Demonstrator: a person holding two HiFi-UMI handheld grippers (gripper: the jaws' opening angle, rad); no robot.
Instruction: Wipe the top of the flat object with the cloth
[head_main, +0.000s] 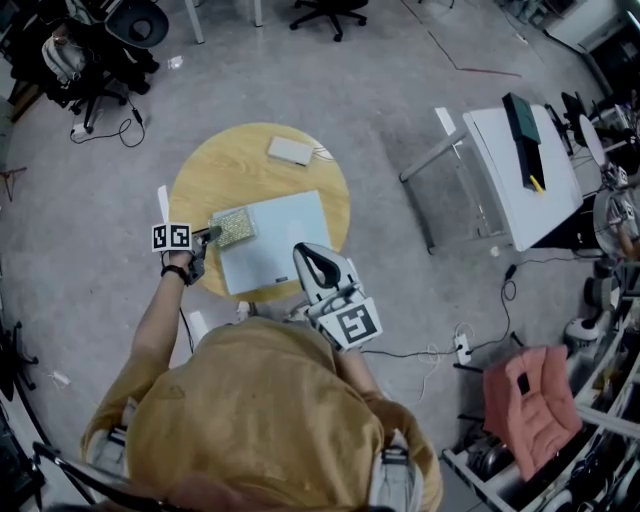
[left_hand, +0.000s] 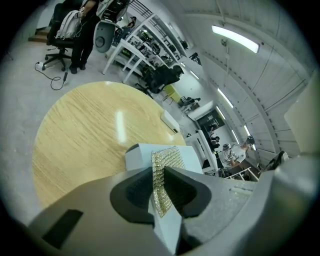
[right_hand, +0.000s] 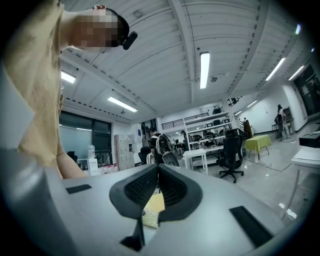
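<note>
- Pale-blue flat rectangular board (head_main: 280, 240), head view: it lies on the round wooden table (head_main: 215, 170), towards the near edge. The yellow-green woven cloth (head_main: 232, 228) sits on the board's far-left corner, pinched in my left gripper (head_main: 205, 236). My right gripper (head_main: 300, 250) hovers over the board's near edge and holds nothing. A small pale rectangular block (head_main: 290, 151) rests at the far side of the table, apart from the board.
- Left gripper view: the left gripper's (left_hand: 158, 182) jaws are clamped on the cloth (left_hand: 165, 162), which drapes forward onto the board (left_hand: 142, 152). The table (left_hand: 85, 135) spreads beyond it.
- Right gripper view: the right gripper (right_hand: 158, 182) points out into the room, its jaws pressed together with nothing between them.
- My reading of progress: the cloth is gripped and on one corner, so wiping is at or near its beginning. I cannot tell which parts of the surface are already wiped. The sweep across the rest of the top looks left to do.
</note>
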